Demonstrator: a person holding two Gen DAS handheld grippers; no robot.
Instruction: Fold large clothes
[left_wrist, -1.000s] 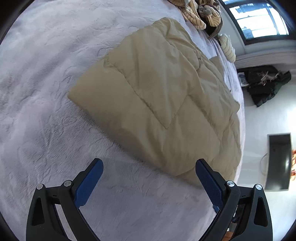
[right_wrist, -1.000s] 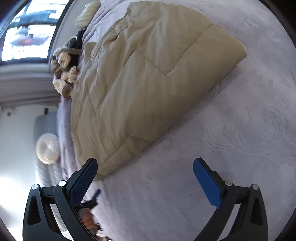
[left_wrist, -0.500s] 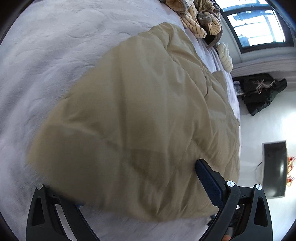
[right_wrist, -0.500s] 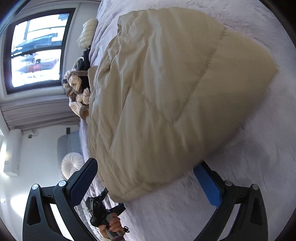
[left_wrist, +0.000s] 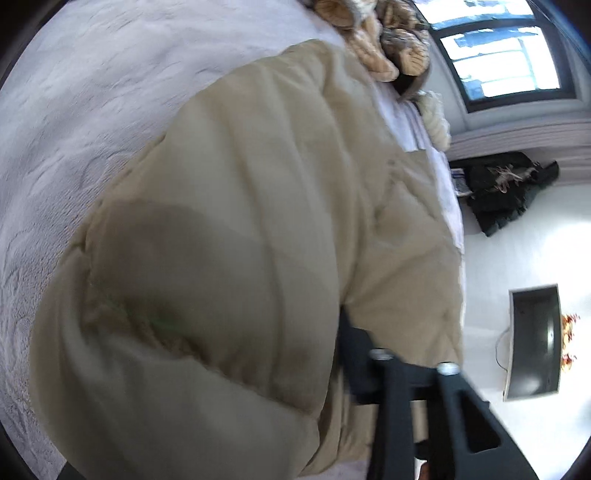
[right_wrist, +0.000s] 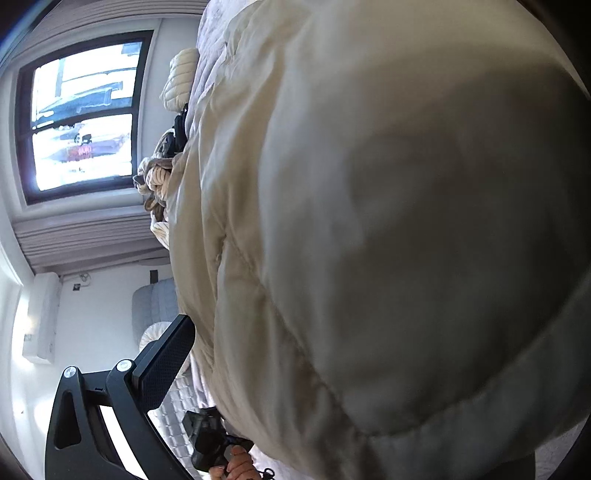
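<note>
A beige quilted puffy garment (left_wrist: 258, 221) lies on the pale grey bed cover (left_wrist: 92, 92) and fills most of both views (right_wrist: 369, 221). My left gripper (left_wrist: 236, 373) is pushed into its near edge; only the right finger (left_wrist: 354, 354) shows, closer to the middle than before, and the left one is hidden under fabric. My right gripper (right_wrist: 347, 365) is also buried in the garment's near edge; its left finger (right_wrist: 166, 365) shows, still set wide, and the right one is hidden.
A heap of knitted clothes (left_wrist: 373, 48) lies at the bed's far end under a window (left_wrist: 495, 62). Dark clothing (left_wrist: 506, 192) and a grey bin (left_wrist: 532, 339) are on the white floor. The other hand-held gripper (right_wrist: 214, 443) shows below.
Both grippers have moved forward from open bed cover onto the garment's near edge, which now covers most of each view. The left gripper's visible finger has moved inward.
</note>
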